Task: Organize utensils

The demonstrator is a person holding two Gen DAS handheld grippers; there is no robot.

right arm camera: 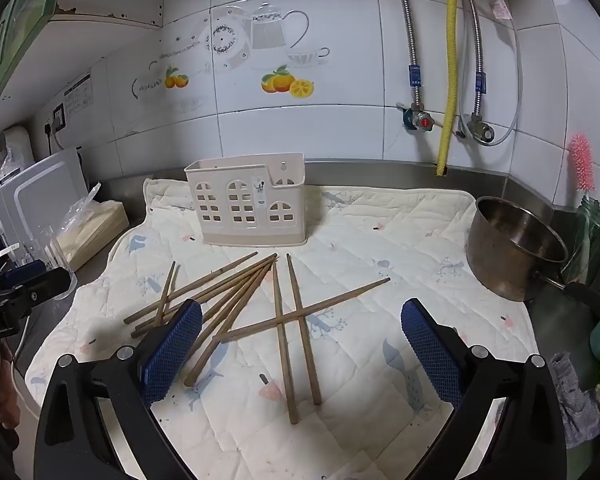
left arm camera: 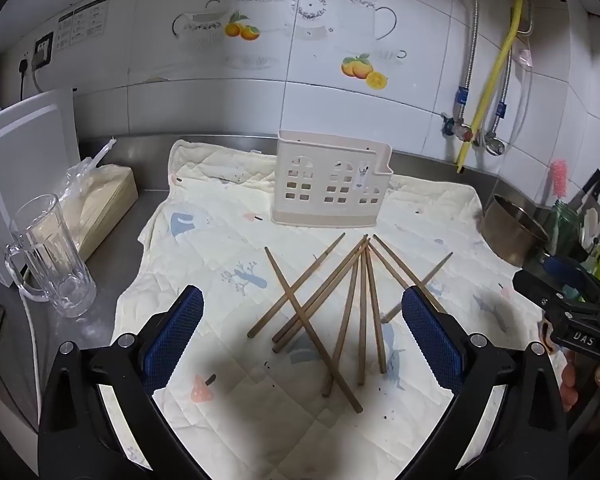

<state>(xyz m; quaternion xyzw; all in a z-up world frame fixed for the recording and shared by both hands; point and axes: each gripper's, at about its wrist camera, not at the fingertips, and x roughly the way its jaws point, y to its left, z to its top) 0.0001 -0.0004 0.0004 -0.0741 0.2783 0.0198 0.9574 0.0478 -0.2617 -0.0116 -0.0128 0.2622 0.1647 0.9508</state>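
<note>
Chopsticks of brown wood lie in a loose, crossing heap on the quilted cloth, just in front of the cream utensil holder. This holder stands upright on the far part of the cloth, near the tiled wall, and it has small window-shaped holes in its front. I count about eight sticks; several cross over each other and their far tips point toward the holder.

Seen from the holder, the left gripper hangs on the near side of the heap, above the cloth, with its blue pads spread as wide as they go and nothing between them. The right gripper is in the same condition: wide apart, empty, above the near ends of the chopsticks, touching none of them.

To the left of the holder, off the cloth, a clear glass mug stands on the steel counter. To the right of the holder, beside the cloth's edge, stands a metal pot.
</note>
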